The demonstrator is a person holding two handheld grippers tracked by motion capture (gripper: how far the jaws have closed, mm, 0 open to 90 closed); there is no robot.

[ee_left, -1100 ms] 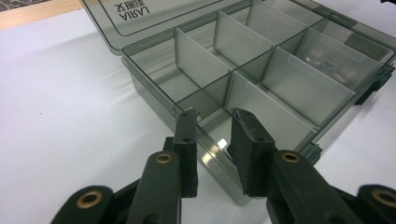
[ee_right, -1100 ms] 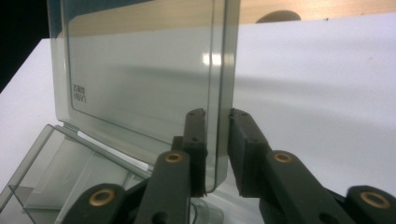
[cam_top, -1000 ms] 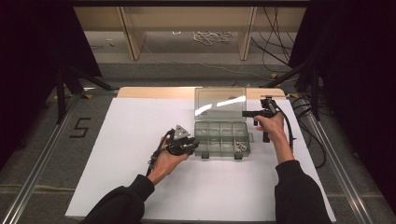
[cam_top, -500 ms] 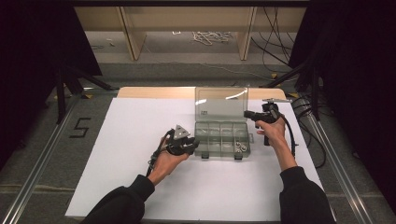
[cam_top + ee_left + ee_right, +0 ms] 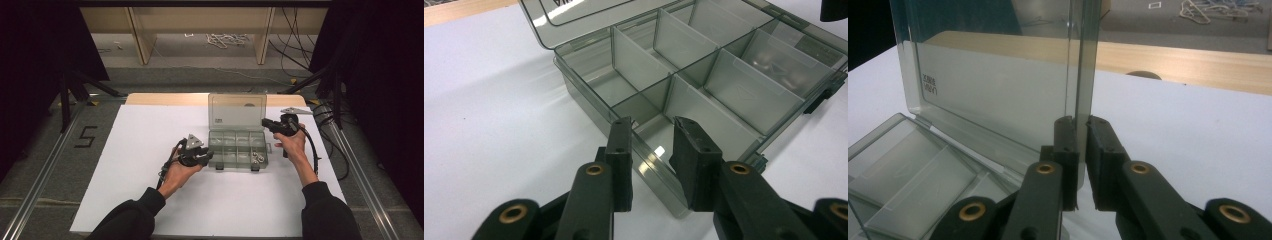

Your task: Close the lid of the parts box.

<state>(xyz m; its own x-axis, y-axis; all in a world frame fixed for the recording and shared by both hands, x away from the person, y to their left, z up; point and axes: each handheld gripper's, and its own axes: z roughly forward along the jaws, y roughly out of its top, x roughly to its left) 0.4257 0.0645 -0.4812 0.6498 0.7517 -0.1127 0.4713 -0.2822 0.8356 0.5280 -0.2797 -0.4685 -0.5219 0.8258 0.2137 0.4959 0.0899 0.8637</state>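
Observation:
A clear grey compartment box [image 5: 235, 148] lies open on the white table sheet, its lid [image 5: 236, 111] standing about upright at the back. My right gripper [image 5: 268, 124] is shut on the lid's right edge; in the right gripper view the lid [image 5: 998, 85] runs thinly between the closed jaws of the gripper [image 5: 1080, 135], above the box base [image 5: 908, 170]. My left gripper [image 5: 202, 157] sits at the box's left end. Its jaws stand open on either side of the side wall of the box [image 5: 704, 65], gripper [image 5: 651, 145].
Small metal parts [image 5: 257, 157] lie in the box's front right compartment. The white sheet [image 5: 150, 130] covers the table, and a wooden strip [image 5: 165, 98] runs along its far edge. Cables [image 5: 320, 155] trail off at the right.
The lid has swung from a tilt to about upright, with my right gripper holding its edge and shifting slightly left. My left gripper has stayed at the box's left end.

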